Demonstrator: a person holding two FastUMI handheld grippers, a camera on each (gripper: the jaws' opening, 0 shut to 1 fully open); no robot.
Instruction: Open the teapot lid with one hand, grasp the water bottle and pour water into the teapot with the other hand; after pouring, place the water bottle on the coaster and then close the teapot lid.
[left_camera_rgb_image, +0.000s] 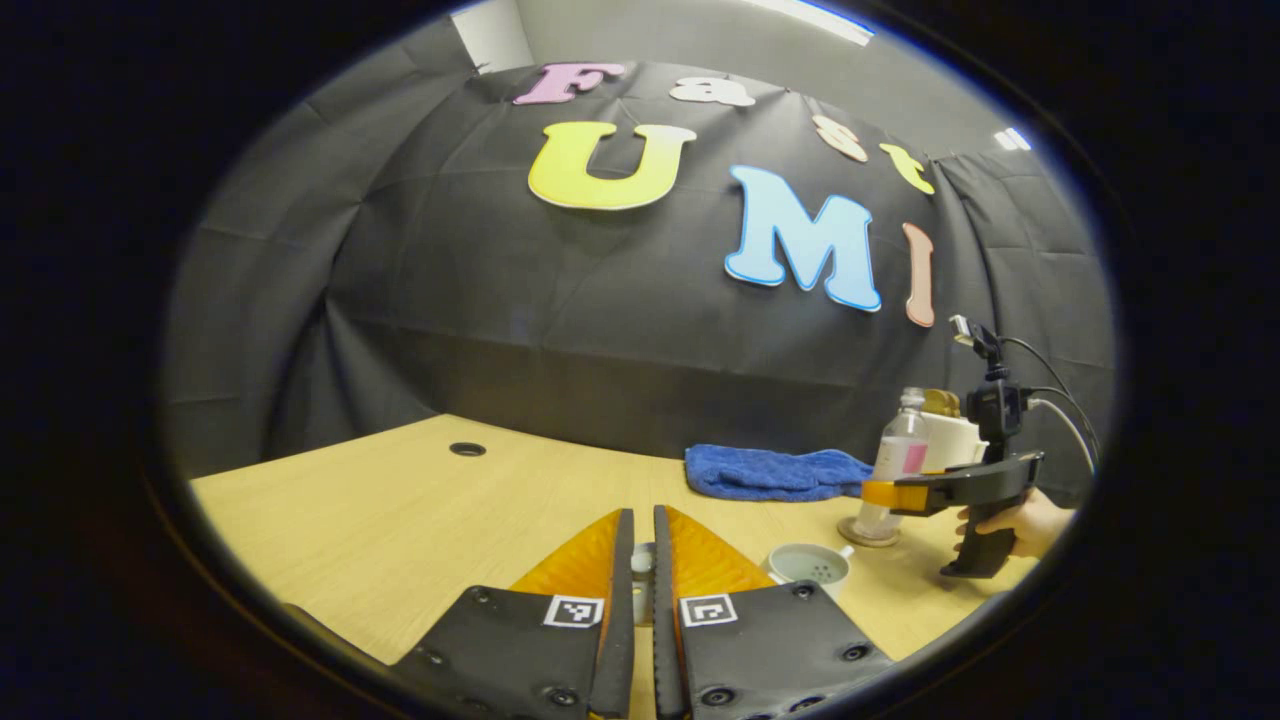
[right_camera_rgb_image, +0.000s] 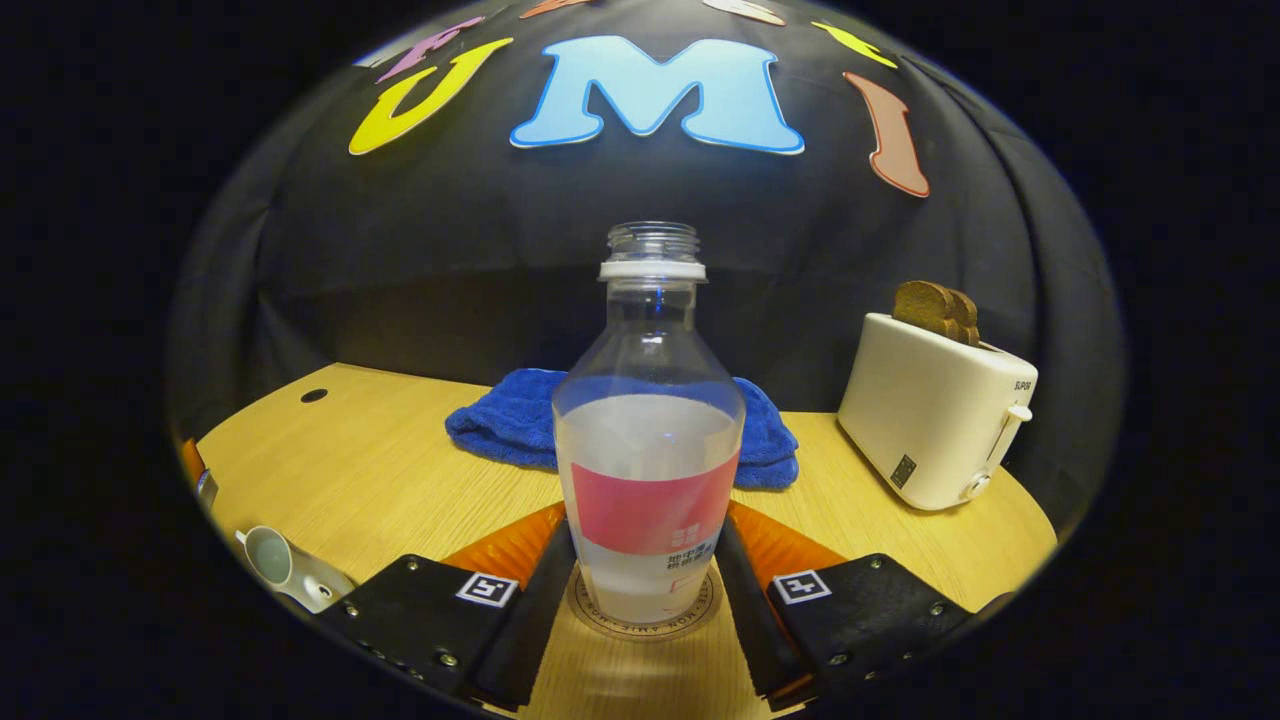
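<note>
The water bottle (right_camera_rgb_image: 648, 450) was seen upright on the coaster (right_camera_rgb_image: 645, 612) between the right gripper (right_camera_rgb_image: 645, 560) jaws, close against it, so they were best opened evenly before withdrawal, while the left gripper (left_camera_rgb_image: 642, 560) held its jaws nearly together on a small object, probably the lid, near the open teapot (left_camera_rgb_image: 810, 565).

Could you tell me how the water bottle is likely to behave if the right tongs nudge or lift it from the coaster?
The water bottle stands tall and narrow on the coaster, so a high push may tip it. It looks roughly half full and uncapped, so tilting could spill. Its clear wall looks thin, probably yielding under the right tongs.
</note>
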